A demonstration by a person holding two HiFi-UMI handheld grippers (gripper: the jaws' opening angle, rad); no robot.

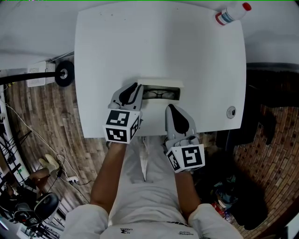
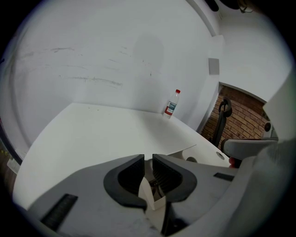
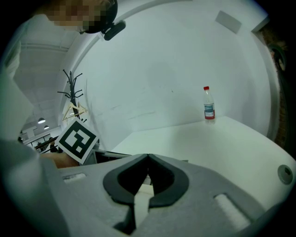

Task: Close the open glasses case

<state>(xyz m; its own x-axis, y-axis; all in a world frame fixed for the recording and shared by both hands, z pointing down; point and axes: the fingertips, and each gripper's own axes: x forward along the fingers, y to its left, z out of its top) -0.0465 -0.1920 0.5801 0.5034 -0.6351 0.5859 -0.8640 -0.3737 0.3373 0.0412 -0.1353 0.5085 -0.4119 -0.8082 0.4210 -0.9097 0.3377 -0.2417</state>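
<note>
While the left gripper (image 1: pixel 135 91) pinches the left end of the crosswise glasses case (image 1: pixel 163 84), the right gripper (image 1: pixel 171 108), jaws pressed together, hovers just short of its right half.

White table (image 1: pixel 187 56); white glasses case (image 1: pixel 163 84); red-capped bottle (image 1: pixel 232 13); brown plank floor (image 1: pixel 42 121).

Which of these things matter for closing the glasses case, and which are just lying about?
For the job:
glasses case, open
glasses inside it
left gripper, on the case's end
right gripper, jaws together

Lying about:
bottle, far corner
round fitting
</note>
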